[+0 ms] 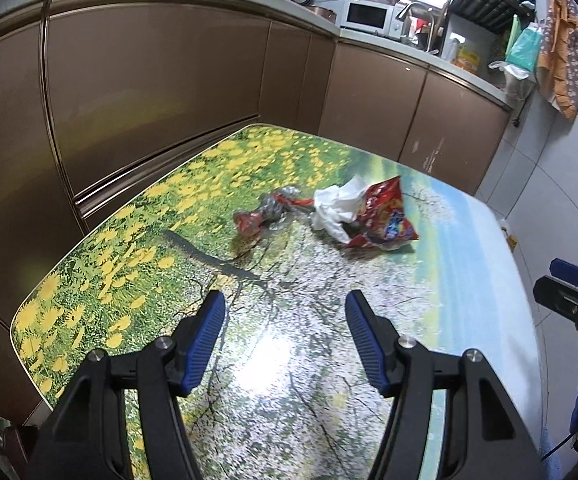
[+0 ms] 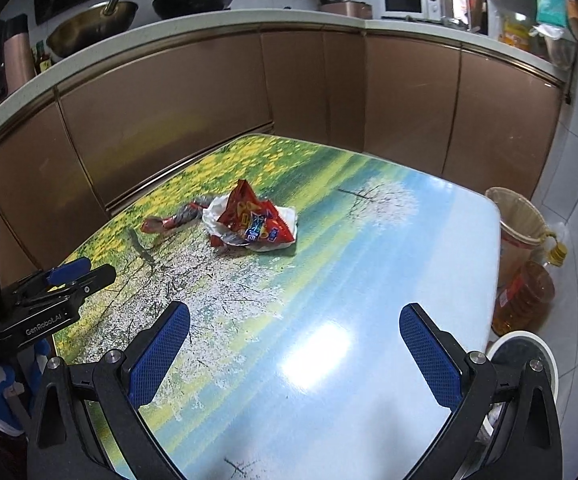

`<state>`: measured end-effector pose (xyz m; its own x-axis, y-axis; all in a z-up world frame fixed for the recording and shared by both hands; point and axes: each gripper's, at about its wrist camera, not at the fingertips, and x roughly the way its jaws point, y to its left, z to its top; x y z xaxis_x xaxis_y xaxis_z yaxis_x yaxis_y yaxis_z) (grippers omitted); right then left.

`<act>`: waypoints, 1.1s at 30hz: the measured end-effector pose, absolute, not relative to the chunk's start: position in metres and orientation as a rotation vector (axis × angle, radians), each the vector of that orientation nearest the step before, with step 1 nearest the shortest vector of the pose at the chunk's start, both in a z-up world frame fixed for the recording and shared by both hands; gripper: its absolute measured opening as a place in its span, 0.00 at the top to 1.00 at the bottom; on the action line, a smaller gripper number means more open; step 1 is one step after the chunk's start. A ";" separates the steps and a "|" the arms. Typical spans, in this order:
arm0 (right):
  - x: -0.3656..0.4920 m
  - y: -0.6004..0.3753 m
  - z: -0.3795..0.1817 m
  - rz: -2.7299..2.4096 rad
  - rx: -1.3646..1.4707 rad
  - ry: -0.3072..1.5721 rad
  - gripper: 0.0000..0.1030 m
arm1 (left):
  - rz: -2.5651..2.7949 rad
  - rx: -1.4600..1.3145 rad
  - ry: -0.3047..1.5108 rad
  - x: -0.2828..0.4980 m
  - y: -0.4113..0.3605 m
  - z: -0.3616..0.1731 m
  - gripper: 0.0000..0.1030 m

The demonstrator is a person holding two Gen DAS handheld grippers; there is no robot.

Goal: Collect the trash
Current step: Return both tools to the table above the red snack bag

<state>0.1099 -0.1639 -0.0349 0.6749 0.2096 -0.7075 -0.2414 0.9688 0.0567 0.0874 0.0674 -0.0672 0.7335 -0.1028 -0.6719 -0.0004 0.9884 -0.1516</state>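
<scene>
bare tabletop (image 2: 329, 280) before wrappers (image 2: 257, 224); cabinets (image 2: 169, 112) behind

Your left black two-finger gripper with blue ribbed pads (image 1: 285, 304) and right counterpart (image 2: 295, 316) tilt downward, jaws apart, empty.

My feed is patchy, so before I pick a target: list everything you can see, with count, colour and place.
table: one, printed with yellow flowers, blossom and blue water, beside the cabinets
snack bag: one, red, crumpled, mid-table
tissue: one, white, crumpled, against the snack bag
twisted wrapper: one, silver and red, just left of the tissue
cabinets: a row, brown, behind the table
pans: two, dark and brass-coloured, on the counter
microwave: one, white, on the counter
basket: one, tan, on the floor past the table's right edge
oil bottle: one, amber, beside the basket
left gripper: blue fingers, open, empty, over the table
right gripper: blue fingers, open, empty, over the table
</scene>
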 end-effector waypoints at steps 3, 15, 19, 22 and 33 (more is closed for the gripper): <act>0.119 -0.160 -0.039 0.269 -0.056 0.800 0.00 | -0.044 -0.146 0.756 0.094 0.071 -0.072 0.41; 0.151 -0.148 -0.053 0.326 -0.081 0.815 0.00 | 0.010 -0.144 0.780 0.117 0.081 -0.085 0.41; 0.159 -0.146 -0.056 0.337 -0.088 0.817 0.00 | 0.027 -0.143 0.789 0.125 0.084 -0.089 0.41; 0.166 -0.146 -0.058 0.343 -0.092 0.818 0.00 | 0.035 -0.143 0.792 0.129 0.086 -0.091 0.41; 0.196 -0.137 -0.061 0.384 -0.106 0.804 0.08 | 0.039 -0.164 0.786 0.145 0.093 -0.097 0.41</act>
